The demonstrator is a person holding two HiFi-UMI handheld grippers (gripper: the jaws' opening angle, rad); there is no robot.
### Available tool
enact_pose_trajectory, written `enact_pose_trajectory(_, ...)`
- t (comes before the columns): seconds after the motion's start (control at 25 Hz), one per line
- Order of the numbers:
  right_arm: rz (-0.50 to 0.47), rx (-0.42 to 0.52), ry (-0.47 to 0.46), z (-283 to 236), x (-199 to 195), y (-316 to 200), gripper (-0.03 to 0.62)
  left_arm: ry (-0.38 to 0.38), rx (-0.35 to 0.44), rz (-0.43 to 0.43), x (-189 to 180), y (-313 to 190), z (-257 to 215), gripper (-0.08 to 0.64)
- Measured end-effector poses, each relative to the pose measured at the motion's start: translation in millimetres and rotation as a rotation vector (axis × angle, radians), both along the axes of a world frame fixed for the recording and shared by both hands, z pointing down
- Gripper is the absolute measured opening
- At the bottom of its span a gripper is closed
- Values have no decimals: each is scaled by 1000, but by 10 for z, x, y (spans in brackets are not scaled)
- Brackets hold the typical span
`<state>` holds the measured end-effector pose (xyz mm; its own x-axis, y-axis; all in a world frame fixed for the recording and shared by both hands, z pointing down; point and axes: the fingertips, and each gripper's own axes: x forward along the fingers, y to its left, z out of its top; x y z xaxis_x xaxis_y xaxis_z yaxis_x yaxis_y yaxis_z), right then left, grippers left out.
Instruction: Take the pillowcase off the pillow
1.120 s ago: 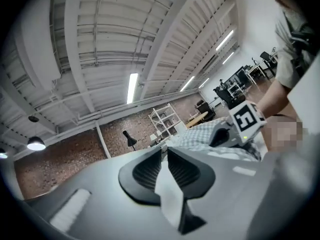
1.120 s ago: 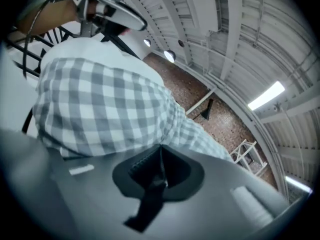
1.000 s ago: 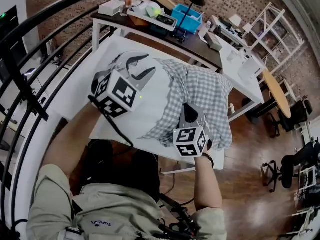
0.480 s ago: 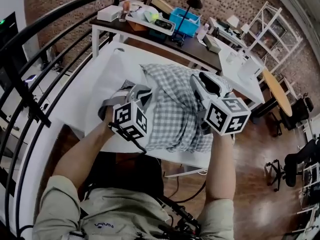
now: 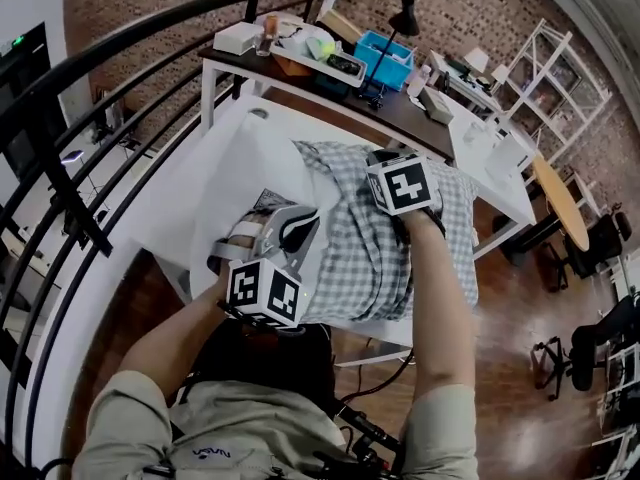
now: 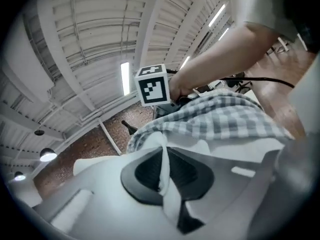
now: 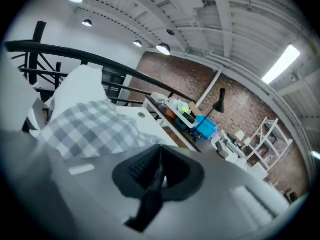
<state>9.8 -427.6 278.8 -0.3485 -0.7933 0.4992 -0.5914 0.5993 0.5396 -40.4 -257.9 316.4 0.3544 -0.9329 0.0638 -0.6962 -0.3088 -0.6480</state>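
Both grippers are closed. The left gripper (image 6: 162, 166) is clamped on a fold of the white pillow (image 5: 235, 183) near the person's edge of the worktop (image 5: 490, 193). The checked pillowcase (image 5: 365, 243) lies just beside that grip, on its right. The right gripper (image 7: 159, 171) sits over the far end of the pillowcase. Its jaws have just closed and stand together, with no cloth plainly visible between the pads, and in its own view the checked cloth lies just to the left of the jaws. The pillowcase is bunched on the right half of the pillow. Its long axis runs from the person's edge away toward the far desk (image 5: 330, 88), with bare pillow exposed along its left side.
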Motion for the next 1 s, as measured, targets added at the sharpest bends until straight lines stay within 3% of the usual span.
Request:
enact_pose_trajectory(0.12, 129, 157, 39, -373, 381, -149, 9, 89, 54, -3, -248, 90, -315, 20)
enact_pose_trajectory(0.2, 218, 208, 45, -535, 714, -254, 8, 115, 83, -8, -413, 193, -463, 20)
enact_pose_trajectory(0.4, 378, 238, -10, -634, 1525, -380, 9, 156, 84, -5, -583, 257, -478, 18)
enact_pose_trajectory(0.56, 465, 167, -76, -344, 1993, -417, 9, 223, 19, -8, -673, 170, -333, 18)
enact_pose_trajectory(0.72, 413, 176, -48, -141, 1859, -448, 11, 219, -22, -47, -719, -123, -155, 19)
enact_pose_trajectory(0.8, 363, 203, -84, -182, 1783, -459, 21, 216, -27, -51, -688, -254, -152, 28)
enact_pose_trajectory(1.0, 240, 210, -425, -347, 1649, -85, 134, 197, 1, -59, -719, -345, -330, 101)
